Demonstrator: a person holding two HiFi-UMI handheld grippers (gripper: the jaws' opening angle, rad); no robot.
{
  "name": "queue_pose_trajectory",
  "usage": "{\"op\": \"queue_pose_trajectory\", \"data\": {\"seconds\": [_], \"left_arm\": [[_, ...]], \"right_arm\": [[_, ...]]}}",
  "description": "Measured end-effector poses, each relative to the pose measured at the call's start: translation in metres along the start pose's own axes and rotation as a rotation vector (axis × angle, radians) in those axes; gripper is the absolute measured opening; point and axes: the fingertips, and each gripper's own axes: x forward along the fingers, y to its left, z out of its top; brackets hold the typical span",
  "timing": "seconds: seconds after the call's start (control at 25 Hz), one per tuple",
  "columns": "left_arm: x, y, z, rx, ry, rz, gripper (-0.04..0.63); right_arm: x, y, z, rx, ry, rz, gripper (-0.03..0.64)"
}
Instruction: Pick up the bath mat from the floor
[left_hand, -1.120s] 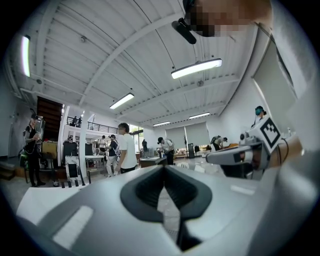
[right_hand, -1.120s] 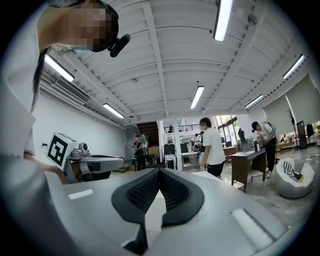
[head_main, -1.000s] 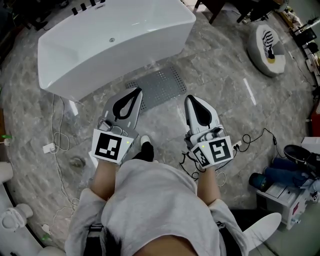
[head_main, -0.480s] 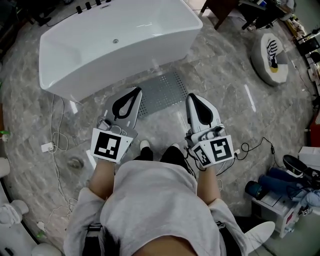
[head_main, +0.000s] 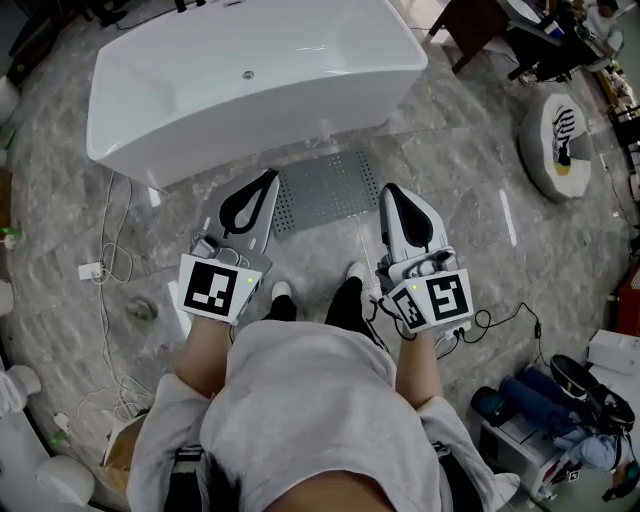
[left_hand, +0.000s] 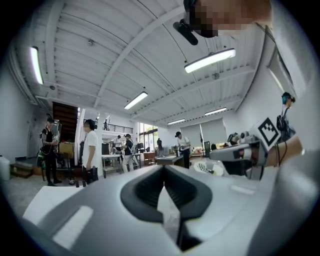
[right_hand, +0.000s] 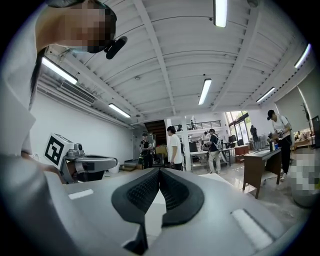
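Note:
The bath mat (head_main: 325, 190) is a grey perforated rectangle lying flat on the marble floor, just in front of the white bathtub (head_main: 250, 75). My left gripper (head_main: 268, 178) is held at waist height, its tip over the mat's left edge, jaws shut and empty. At the same height, my right gripper (head_main: 389, 190) points past the mat's right edge, also shut with nothing in it. In the left gripper view the left gripper (left_hand: 163, 168) points out level into the room, pads together. The right gripper view shows the right gripper (right_hand: 159, 171) the same way. Neither gripper view shows the mat.
My shoes (head_main: 352, 275) stand just short of the mat. A white cable and plug (head_main: 92, 270) trail on the floor at left. A round cushion (head_main: 558, 145) lies at right, bags and boxes (head_main: 535, 405) at lower right. Several people stand by desks far off.
The head view has swung, so tub and mat sit slightly further right. My second shoe has stepped forward into view toward the mat. Both grippers keep their pose, shut.

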Motion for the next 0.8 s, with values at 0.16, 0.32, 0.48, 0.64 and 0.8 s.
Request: {"op": "queue_pose_trajectory", "data": {"seconds": [0.16, 0.32, 0.48, 0.64, 0.8], "left_arm": [[0.023, -0.002, 0.008, 0.005, -0.018, 0.068, 0.000], [0.041, -0.010, 0.010, 0.007, -0.031, 0.128, 0.000], [0.052, -0.016, 0.006, -0.003, -0.026, 0.184, 0.000], [0.066, -0.026, -0.002, -0.029, 0.019, 0.222, 0.000], [0.078, -0.031, -0.004, -0.036, 0.028, 0.273, 0.000]], "right_arm": [[0.008, -0.029, 0.002, -0.001, 0.013, 0.047, 0.002], [0.013, -0.056, 0.004, 0.000, 0.021, 0.096, 0.003], [0.020, -0.074, 0.001, -0.007, 0.029, 0.146, 0.003], [0.027, -0.096, -0.002, -0.007, 0.036, 0.191, 0.003], [0.035, -0.113, -0.005, -0.006, 0.046, 0.236, 0.003]]}}
